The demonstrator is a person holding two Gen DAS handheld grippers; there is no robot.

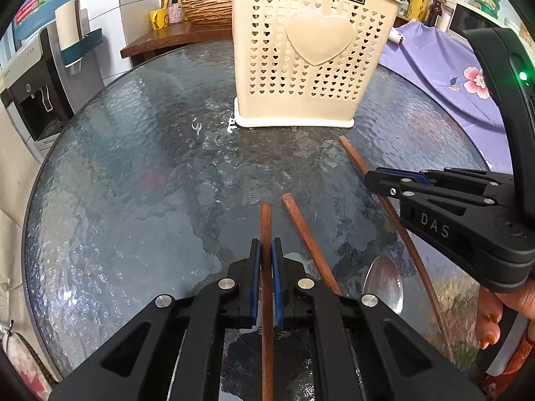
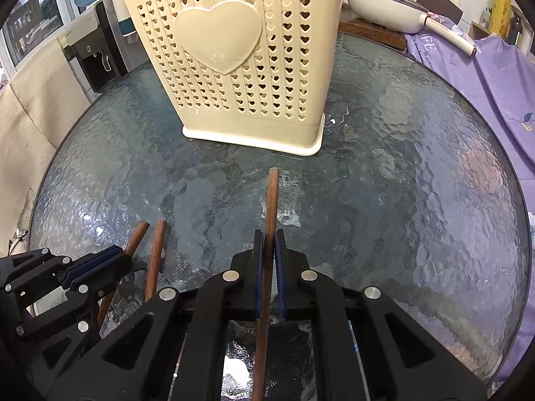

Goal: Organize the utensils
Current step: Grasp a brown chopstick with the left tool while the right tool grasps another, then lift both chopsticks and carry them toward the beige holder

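Observation:
My left gripper [image 1: 266, 244] is shut on a brown wooden chopstick [image 1: 266, 220] that runs straight out between its blue pads. A second chopstick [image 1: 307, 244] lies loose on the glass just to its right, next to a metal spoon [image 1: 383, 279]. In the right wrist view my right gripper [image 2: 269, 234] is shut on a third chopstick [image 2: 271, 200], whose tip points at the cream heart-pattern utensil holder [image 2: 240, 67]. That holder [image 1: 311, 56] stands upright at the table's far side. The left wrist view has the right gripper [image 1: 371, 180] at the right edge, and the left gripper [image 2: 122, 257] appears low on the left in the right wrist view.
Everything rests on a round textured glass table [image 1: 133, 167]. A purple flowered cloth [image 1: 434, 60] covers furniture on the right. A water dispenser [image 1: 33, 93] stands to the left, and a white pan [image 2: 384, 10] sits behind the holder. A person's hand [image 1: 495, 317] grips the right tool.

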